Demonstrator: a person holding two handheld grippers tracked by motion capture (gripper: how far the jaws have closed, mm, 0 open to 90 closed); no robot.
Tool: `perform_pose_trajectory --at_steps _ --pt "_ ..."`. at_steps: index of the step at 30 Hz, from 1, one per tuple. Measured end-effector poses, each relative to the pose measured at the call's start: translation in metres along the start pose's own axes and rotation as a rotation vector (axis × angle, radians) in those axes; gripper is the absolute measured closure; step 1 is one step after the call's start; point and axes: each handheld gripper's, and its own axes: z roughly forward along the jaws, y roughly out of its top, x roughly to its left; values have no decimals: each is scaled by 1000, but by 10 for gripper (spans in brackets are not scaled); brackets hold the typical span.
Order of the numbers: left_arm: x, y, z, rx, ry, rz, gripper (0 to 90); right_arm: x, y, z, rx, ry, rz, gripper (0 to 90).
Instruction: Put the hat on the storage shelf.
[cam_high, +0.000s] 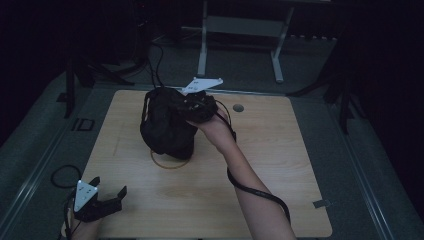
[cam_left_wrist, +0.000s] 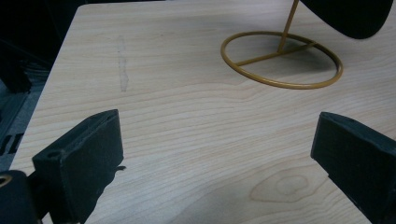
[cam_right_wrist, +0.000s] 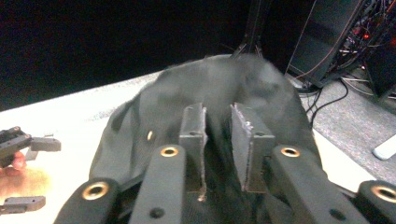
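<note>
Wooden table (cam_high: 280, 165), gold wire stand (cam_left_wrist: 281, 59)

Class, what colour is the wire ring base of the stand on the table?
Golden yellow; the ring base shows best in the left gripper view.

Black left gripper (cam_high: 107, 196) and right gripper (cam_right_wrist: 219, 140), brass-ringed screws, grey plates.
</note>
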Motion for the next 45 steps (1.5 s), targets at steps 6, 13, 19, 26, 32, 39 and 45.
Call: perform_pose_trajectory --at_steps 6,13,19,26,32,39,45 --pt "-1 0 0 4 -9 5 28 5 0 6 6 4 -4 628" --pt "-2 -1 0 2 -10 -1 28 1 0 7 14 21 32 568" --pt "-3 0 1 5 -10 5 28 1 0 7 16 9 42 524" --pt "-3 0 1 2 -11 0 28 -2 1 5 14 10 40 459" --pt "-2 0 0 -2 -4 -4 28 -5 1 0 -27 13 59 377" --pt "-3 0 0 7 -2 5 28 -5 -4 -9 -2 34 55 294" --pt "-3 0 1 9 -3 2 28 -3 -10 -22 -24 71 43 187"
